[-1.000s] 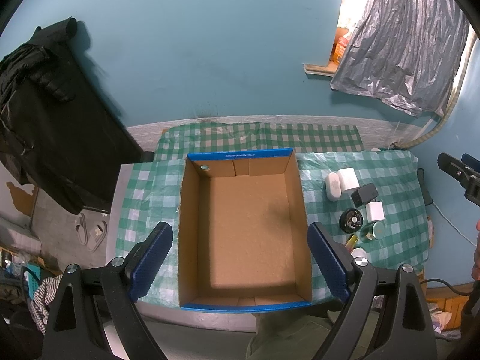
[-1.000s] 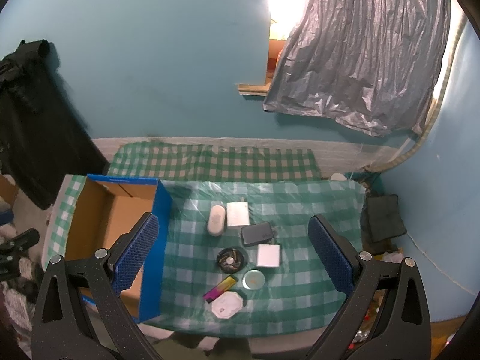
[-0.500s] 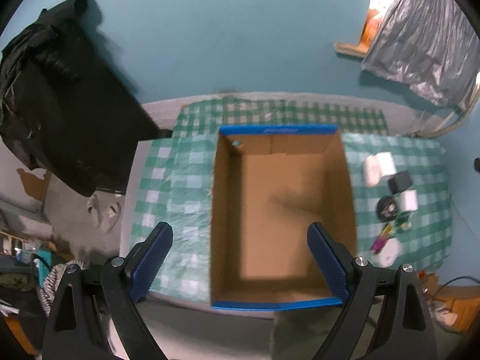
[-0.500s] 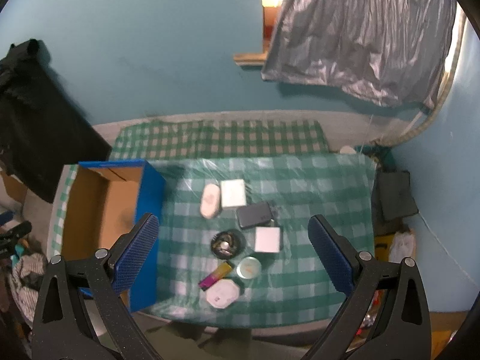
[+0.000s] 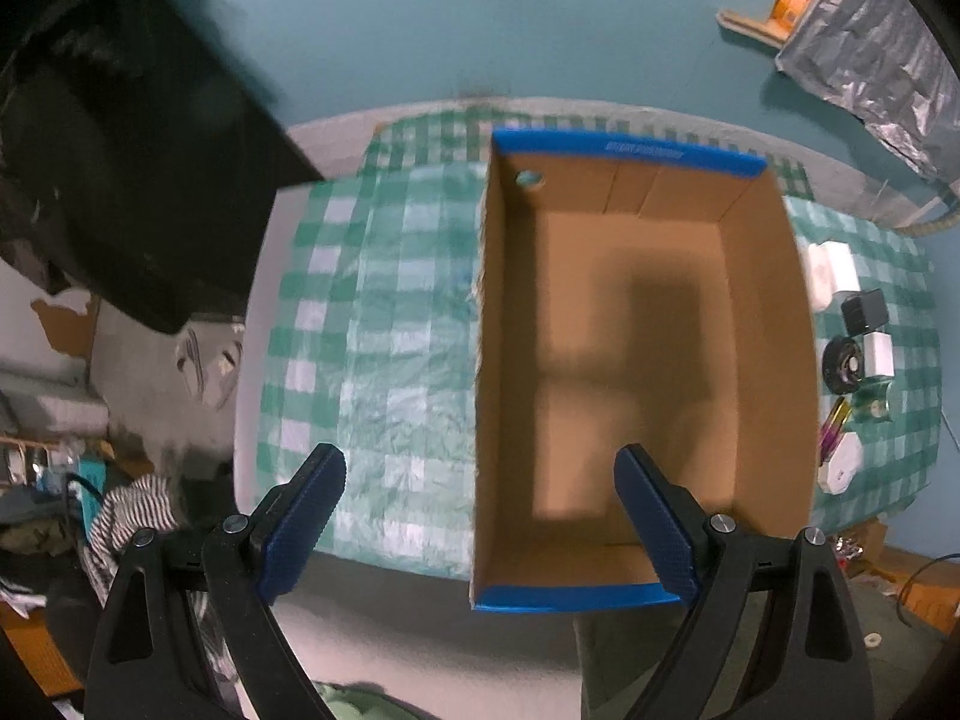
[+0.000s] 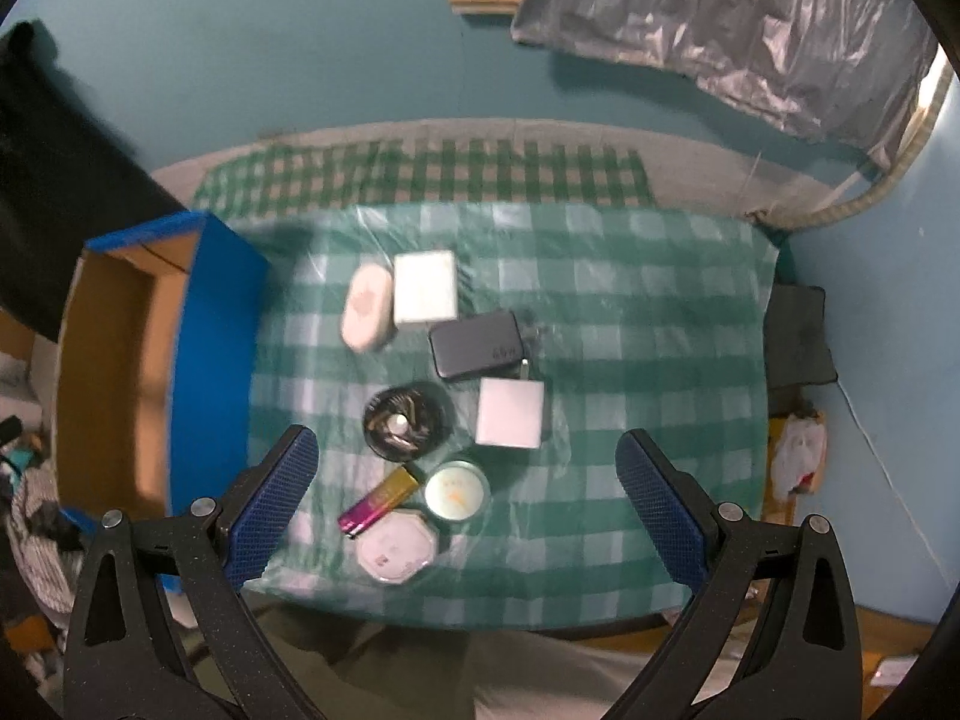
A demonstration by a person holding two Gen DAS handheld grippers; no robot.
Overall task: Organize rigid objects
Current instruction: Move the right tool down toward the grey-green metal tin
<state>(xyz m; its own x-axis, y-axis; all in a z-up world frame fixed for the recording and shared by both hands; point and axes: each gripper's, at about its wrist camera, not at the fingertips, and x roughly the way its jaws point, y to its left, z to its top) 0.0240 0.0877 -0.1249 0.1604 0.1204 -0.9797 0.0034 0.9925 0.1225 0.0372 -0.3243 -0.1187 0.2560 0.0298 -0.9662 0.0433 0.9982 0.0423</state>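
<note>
Checked table [image 6: 630,276], right tongs [image 6: 462,468] lower, nearer

I see the box [image 5: 648,360] on the table's [image 6: 630,312] left half. The small items [image 6: 432,396] cluster to its right.

left tool [image 5: 477,510] spread wide above empty cardboard box [image 5: 648,360], green checked tablecloth [image 5: 372,330] beneath

A lived-in home room: checked tablecloth [image 6: 630,312], slippers [image 5: 207,360], clothes heap [image 5: 129,516], foil-covered window [image 6: 720,18].
</note>
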